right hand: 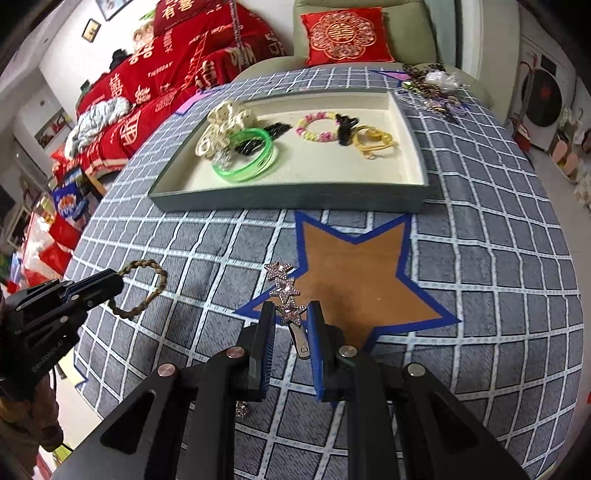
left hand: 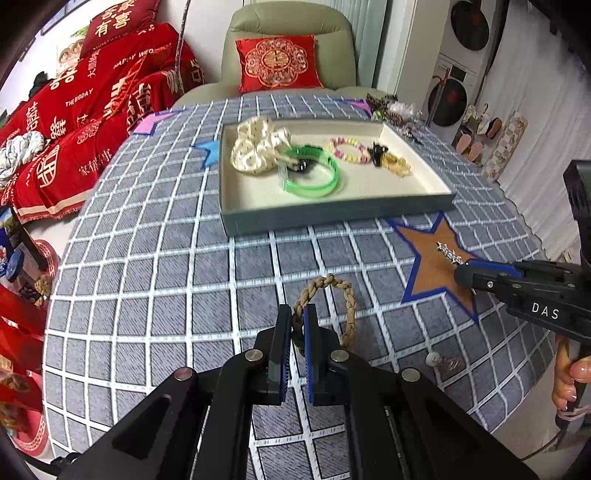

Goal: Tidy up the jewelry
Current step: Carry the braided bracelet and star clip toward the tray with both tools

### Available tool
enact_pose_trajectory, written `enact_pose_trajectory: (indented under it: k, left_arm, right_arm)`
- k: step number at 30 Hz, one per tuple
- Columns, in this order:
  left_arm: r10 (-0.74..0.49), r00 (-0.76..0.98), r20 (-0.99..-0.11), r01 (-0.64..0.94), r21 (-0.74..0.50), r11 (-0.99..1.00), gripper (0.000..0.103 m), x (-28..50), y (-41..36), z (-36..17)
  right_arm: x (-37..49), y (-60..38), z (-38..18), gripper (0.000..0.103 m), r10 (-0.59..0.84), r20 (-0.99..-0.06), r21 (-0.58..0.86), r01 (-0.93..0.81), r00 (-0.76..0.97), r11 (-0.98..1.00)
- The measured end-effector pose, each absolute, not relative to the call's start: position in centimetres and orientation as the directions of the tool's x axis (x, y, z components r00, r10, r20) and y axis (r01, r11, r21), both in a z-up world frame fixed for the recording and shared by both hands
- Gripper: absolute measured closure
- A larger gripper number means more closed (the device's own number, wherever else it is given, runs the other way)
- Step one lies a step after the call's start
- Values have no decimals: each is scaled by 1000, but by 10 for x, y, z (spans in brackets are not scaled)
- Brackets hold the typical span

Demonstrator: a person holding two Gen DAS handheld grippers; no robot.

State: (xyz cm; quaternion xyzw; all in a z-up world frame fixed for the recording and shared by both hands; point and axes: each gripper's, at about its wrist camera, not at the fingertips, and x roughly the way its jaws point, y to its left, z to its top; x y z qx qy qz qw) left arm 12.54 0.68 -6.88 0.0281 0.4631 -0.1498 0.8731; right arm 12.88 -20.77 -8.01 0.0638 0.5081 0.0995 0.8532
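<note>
My left gripper (left hand: 297, 314) is shut on a braided tan rope bracelet (left hand: 349, 299), held just above the checked cloth; it also shows in the right wrist view (right hand: 147, 291). My right gripper (right hand: 290, 314) is shut on a sparkly star hair clip (right hand: 284, 290), over the orange star patch (right hand: 354, 280); the clip also shows in the left wrist view (left hand: 448, 253). The grey tray (left hand: 332, 218) ahead holds a cream scrunchie (left hand: 258, 146), a green bangle (left hand: 314, 177), a pink-yellow bead bracelet (left hand: 349, 149), black and yellow pieces.
A pile of loose jewelry (right hand: 436, 88) lies on the cloth beyond the tray's far right corner. A small earring (left hand: 445, 362) lies near my left gripper. Red bedding (left hand: 74, 129) is at the left, a green armchair (left hand: 288, 22) behind the table.
</note>
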Motion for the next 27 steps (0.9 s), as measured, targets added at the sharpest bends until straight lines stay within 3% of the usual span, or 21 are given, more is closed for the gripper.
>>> enact_pose_trajectory:
  k: [16,27]
  left_arm:
    - [-237,593,-770,278,-80,957,89,169,-5,-28]
    - [-233,602,-764,263,-85,961,89,199,-6,-24]
  right_arm:
    - [157,-240,-34,84,219,-812,221,-61,541,973]
    - [182,-244,-31,84,220,-811,220,-66,542,973]
